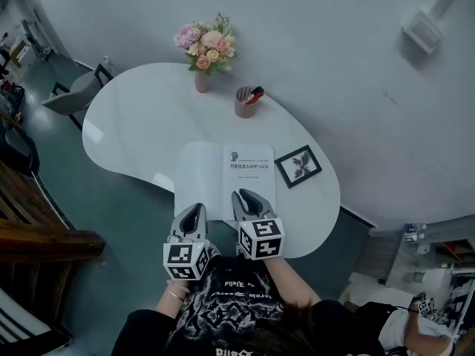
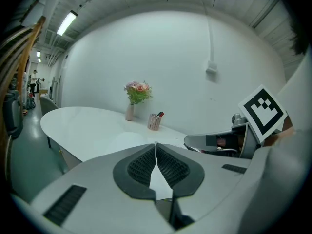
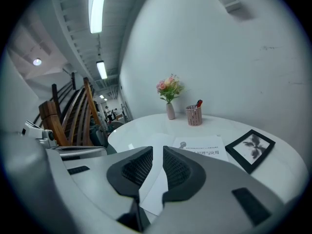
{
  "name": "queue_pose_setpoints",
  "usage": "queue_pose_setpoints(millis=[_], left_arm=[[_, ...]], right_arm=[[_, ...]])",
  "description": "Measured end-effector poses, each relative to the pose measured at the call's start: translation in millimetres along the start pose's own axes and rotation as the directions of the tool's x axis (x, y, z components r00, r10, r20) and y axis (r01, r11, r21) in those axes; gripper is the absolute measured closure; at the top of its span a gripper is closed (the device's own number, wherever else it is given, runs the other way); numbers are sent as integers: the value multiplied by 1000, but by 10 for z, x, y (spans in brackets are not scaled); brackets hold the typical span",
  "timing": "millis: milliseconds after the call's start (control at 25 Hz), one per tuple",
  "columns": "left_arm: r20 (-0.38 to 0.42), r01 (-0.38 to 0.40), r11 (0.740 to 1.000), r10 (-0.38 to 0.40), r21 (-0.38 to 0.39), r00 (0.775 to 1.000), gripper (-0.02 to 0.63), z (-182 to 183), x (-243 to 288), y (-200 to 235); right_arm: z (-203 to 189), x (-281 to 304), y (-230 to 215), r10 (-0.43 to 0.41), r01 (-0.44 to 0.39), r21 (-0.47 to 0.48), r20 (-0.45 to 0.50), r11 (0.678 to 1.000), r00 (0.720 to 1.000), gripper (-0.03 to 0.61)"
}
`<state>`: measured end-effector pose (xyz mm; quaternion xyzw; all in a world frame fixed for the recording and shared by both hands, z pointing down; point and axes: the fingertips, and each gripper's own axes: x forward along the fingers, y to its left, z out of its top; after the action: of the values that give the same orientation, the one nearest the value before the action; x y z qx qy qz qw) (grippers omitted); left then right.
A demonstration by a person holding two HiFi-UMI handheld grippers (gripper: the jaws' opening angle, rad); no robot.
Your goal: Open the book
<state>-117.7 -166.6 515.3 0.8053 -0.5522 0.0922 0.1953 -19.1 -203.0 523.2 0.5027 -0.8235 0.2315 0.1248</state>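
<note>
The thin white book (image 1: pixel 236 176) lies open and flat on the glossy, bean-shaped white desk (image 1: pixel 133 124), just ahead of both tools. The left tool (image 1: pixel 195 208) has its ribbed dark pads (image 2: pixel 171 167) together and empty. The right tool (image 1: pixel 251 193) is narrowly parted and also empty. A black picture frame (image 1: pixel 298 166) lies ahead to its right, above a teal floor (image 1: pixel 126 213).

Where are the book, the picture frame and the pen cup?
book (image 1: pixel 249 170): head view, printed right-hand page.
picture frame (image 1: pixel 298 166): head view, middle of its picture.
pen cup (image 1: pixel 243 105): head view, side wall.
</note>
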Motion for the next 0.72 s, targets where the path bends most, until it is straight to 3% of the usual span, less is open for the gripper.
queue_pose_setpoints(millis=[440, 720], left_arm=[[-4, 63, 998, -63, 25, 998, 588, 21, 220, -326], [-9, 82, 994, -82, 65, 997, 588, 52, 333, -468]], right_arm=[[-108, -341, -453, -107, 107, 12, 14, 994, 994, 491], [-157, -486, -657, -163, 163, 3, 23, 987, 986, 523]])
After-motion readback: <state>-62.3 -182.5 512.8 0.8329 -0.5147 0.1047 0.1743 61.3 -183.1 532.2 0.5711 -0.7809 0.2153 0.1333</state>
